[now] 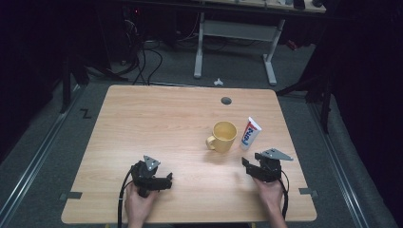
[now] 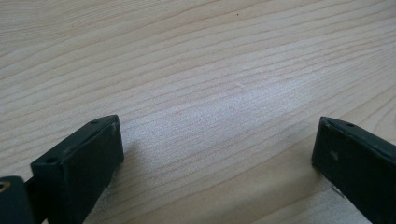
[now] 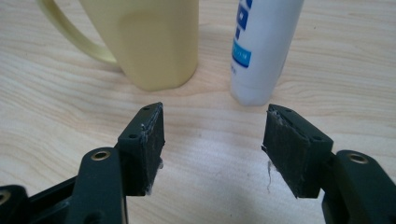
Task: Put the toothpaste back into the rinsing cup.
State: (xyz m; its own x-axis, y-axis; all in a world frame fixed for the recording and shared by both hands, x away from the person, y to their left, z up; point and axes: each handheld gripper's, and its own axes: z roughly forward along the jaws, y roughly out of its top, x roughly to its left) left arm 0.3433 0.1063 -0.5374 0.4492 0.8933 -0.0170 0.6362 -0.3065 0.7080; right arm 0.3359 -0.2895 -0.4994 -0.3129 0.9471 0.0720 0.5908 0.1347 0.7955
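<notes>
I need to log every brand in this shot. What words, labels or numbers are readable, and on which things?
Toothpaste tube: blue lettering on a white and red label, too blurred to read in the high view; the right gripper view cuts it off.
Yellow mug: no print visible.
Table: no text visible.

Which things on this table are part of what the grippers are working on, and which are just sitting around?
In the job:
- yellow ceramic mug, standing upright just ahead of the open right gripper
- white plastic tube with blue lettering, standing on its cap beside the mug

Just there:
- open left gripper, over bare wooden table
- grey round cable port
</notes>
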